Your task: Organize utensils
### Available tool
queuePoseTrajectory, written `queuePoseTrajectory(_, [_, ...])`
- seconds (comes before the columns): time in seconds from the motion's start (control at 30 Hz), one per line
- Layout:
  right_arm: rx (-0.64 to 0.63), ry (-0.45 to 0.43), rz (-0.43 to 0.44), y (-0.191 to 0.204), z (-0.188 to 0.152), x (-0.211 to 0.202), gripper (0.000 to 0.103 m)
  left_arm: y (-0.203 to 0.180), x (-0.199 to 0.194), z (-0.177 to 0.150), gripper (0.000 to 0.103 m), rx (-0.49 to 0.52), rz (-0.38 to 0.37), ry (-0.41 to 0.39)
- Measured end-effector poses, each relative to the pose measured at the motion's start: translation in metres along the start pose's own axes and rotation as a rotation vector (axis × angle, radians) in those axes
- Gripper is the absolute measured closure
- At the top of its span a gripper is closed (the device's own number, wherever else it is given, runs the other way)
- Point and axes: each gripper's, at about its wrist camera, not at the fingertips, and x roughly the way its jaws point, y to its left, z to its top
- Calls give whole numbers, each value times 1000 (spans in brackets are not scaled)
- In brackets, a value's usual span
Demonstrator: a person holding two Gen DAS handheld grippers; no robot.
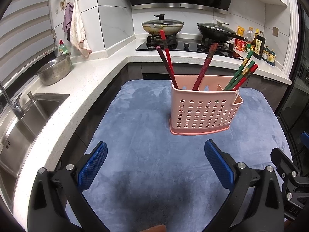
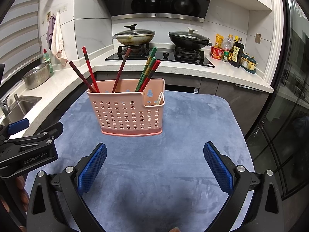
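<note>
A pink perforated utensil holder [image 1: 204, 112] [image 2: 129, 112] stands upright on a blue cloth [image 1: 150, 158] [image 2: 173, 154]. Dark red chopsticks [image 1: 166, 61] [image 2: 89, 71] lean out of its left section. Green and red chopsticks [image 1: 243, 73] [image 2: 148, 71] lean out of the right section. A pale utensil tip [image 2: 160, 98] shows in the low right pocket. My left gripper [image 1: 155, 154] hangs open over bare cloth in front of the holder. My right gripper [image 2: 154, 154] is open too, with nothing between its blue pads. The left gripper's body [image 2: 29, 148] shows at the right wrist view's left edge.
A white counter [image 1: 81, 89] runs along the left with a steel sink [image 1: 29, 119], tap and a metal colander [image 1: 55, 70]. Behind are a gas hob with two lidded pans [image 1: 162, 26] [image 2: 189, 37], sauce bottles [image 2: 233, 52] and hanging towels [image 1: 77, 29]. A dark glass door [image 2: 285, 96] stands right.
</note>
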Motion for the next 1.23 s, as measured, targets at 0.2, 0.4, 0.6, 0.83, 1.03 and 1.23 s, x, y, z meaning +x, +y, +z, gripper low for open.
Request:
queuePoseTrajectory(0.2, [-3,1,0,2,-1,1,6,-1,-1,1,7,-6,3,0])
queuePoseTrajectory(0.4, [-1,5,1,3,-1,2,6,-1,-1,1,7,-25,1,3])
queuePoseTrajectory(0.6, [0,6,3,3,-1,2,6,-3,-2,1,7,-14,5,-1])
queuePoseTrajectory(0.83, [2,6,2,3,0,2,6,-4,-1,1,7,-8,0,0])
queuePoseTrajectory(1.03, [3,6,3,3,0,2,6,-6,-2,1,7,2,4,-3])
queuePoseTrajectory(1.23, [2,7,3,3,-1,2,6,-7,-2,0,7,5,-4,-7])
